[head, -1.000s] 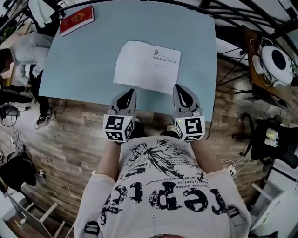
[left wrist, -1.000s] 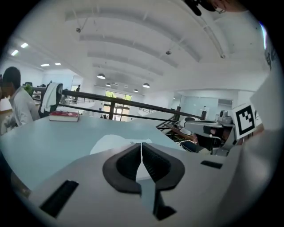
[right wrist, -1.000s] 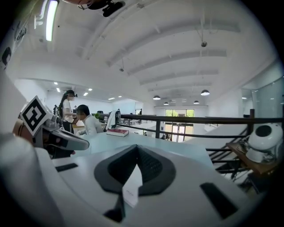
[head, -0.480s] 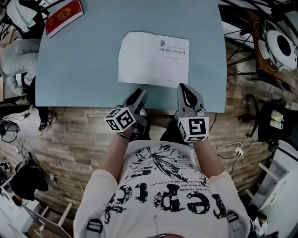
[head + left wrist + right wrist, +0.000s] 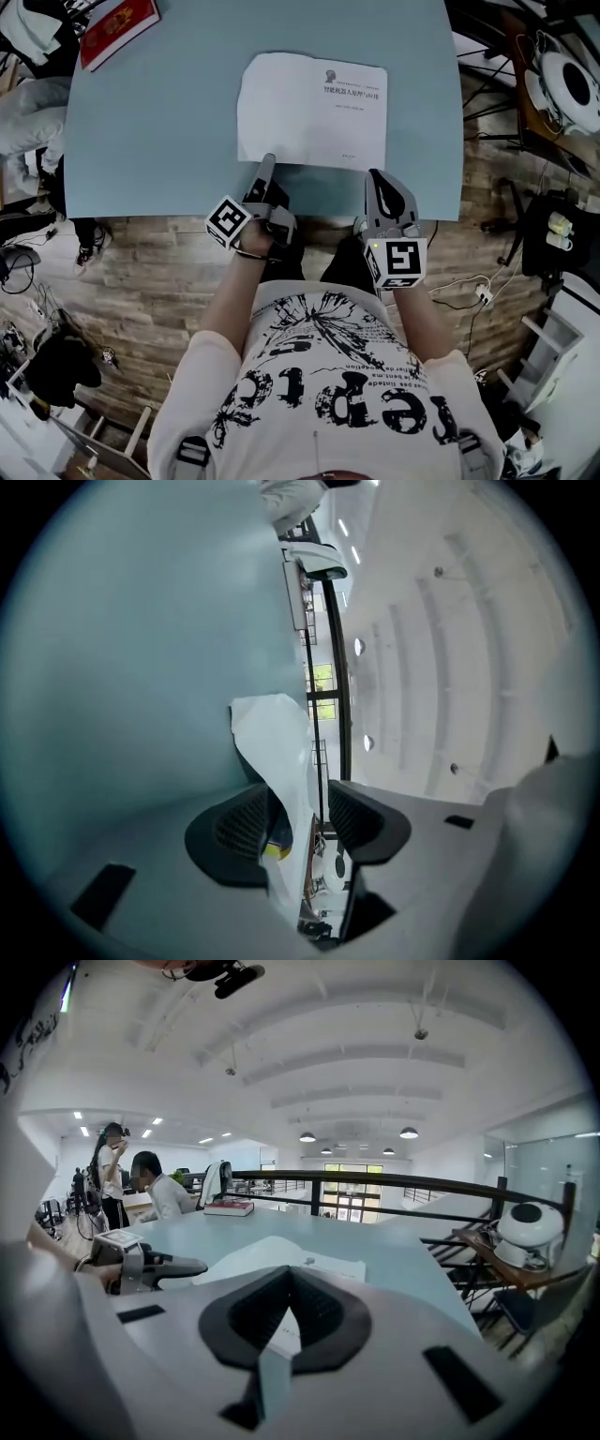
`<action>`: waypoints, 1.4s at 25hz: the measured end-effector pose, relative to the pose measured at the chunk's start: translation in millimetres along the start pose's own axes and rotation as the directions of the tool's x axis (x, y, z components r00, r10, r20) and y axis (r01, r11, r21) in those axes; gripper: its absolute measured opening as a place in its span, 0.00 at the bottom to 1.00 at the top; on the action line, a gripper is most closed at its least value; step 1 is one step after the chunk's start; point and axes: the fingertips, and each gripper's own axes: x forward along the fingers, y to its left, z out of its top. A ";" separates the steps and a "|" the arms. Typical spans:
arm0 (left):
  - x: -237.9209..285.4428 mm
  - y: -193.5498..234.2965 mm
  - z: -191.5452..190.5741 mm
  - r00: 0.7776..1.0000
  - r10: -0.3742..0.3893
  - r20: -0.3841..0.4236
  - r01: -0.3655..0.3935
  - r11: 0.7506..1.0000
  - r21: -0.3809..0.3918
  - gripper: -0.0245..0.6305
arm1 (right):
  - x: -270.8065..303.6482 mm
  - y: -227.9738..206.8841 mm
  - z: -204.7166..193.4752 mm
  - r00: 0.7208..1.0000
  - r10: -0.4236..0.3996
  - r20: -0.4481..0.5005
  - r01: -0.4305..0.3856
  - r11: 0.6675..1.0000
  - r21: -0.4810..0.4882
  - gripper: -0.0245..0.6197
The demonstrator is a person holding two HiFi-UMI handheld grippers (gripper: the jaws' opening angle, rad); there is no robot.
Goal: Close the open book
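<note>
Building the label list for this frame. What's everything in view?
table: one, light blue, upper half of the head view
white book: one, white, flat at table centre
red book: one, red, far-left table corner
round device: one, white, on a stand right of the table
people: two, beyond the table's far side
floor: wood planks, under the table
shirt: one, white with black print, on the person holding the grippers
left gripper: rolled sideways at the white book's near-left corner; jaws have just been opening, page edge between them
right gripper: at the table's near edge, jaws together, empty
</note>
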 end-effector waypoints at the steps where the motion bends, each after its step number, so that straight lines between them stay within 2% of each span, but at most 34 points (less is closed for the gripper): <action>1: 0.7 1.1 2.9 1.000 -0.005 0.009 0.005 1.000 -0.027 0.36 | 0.3 1.6 -0.8 1.000 -0.002 0.000 0.002 1.000 -0.006 0.05; 4: 4.2 7.0 9.3 1.000 0.003 0.030 -0.001 0.997 -0.079 0.32 | 1.6 2.5 0.5 1.000 -0.008 0.007 0.008 1.000 -0.023 0.05; 6: 5.2 15.7 11.2 0.998 0.027 0.053 -0.020 0.992 -0.123 0.16 | 0.4 0.2 0.7 1.000 -0.013 0.006 0.013 1.000 -0.027 0.05; 7: 5.6 18.1 11.6 0.998 0.030 0.061 -0.021 0.989 -0.146 0.11 | -0.3 -0.8 0.4 1.000 -0.015 0.004 0.015 1.000 -0.027 0.05; 10: 5.5 15.6 12.0 0.998 0.015 0.063 -0.005 0.988 -0.156 0.09 | -2.4 -3.7 -1.2 1.000 -0.020 -0.001 0.020 1.000 -0.017 0.05; 12: 5.2 8.3 10.9 0.999 -0.001 0.050 0.007 0.994 -0.105 0.09 | -3.8 -6.9 -1.9 1.000 -0.023 -0.005 0.023 1.000 -0.010 0.05; 15: 5.1 -4.1 3.9 1.000 -0.003 0.001 0.003 1.000 0.021 0.08 | -7.0 -12.0 -1.6 1.000 -0.023 -0.004 0.023 1.000 -0.005 0.05; 18: 7.8 -20.6 -9.8 0.997 -0.002 -0.079 0.015 0.986 0.166 0.08 | -11.9 -17.5 1.3 1.000 -0.021 0.006 0.021 1.000 -0.001 0.05; 23: 13.2 -53.6 -35.4 0.985 -0.019 -0.171 0.079 0.931 0.357 0.08 | -21.1 -31.6 7.2 0.999 -0.027 0.026 0.027 0.999 0.026 0.05; 28: 18.2 -68.7 -67.7 0.973 0.033 -0.231 0.101 0.834 0.543 0.08 | -34.5 -46.4 10.3 0.999 -0.018 0.034 0.017 1.000 0.023 0.05; 35: 32.5 -71.3 -105.4 0.960 0.121 -0.251 0.095 0.706 0.702 0.07 | -49.8 -73.9 17.0 0.998 -0.012 0.057 0.009 0.999 0.043 0.05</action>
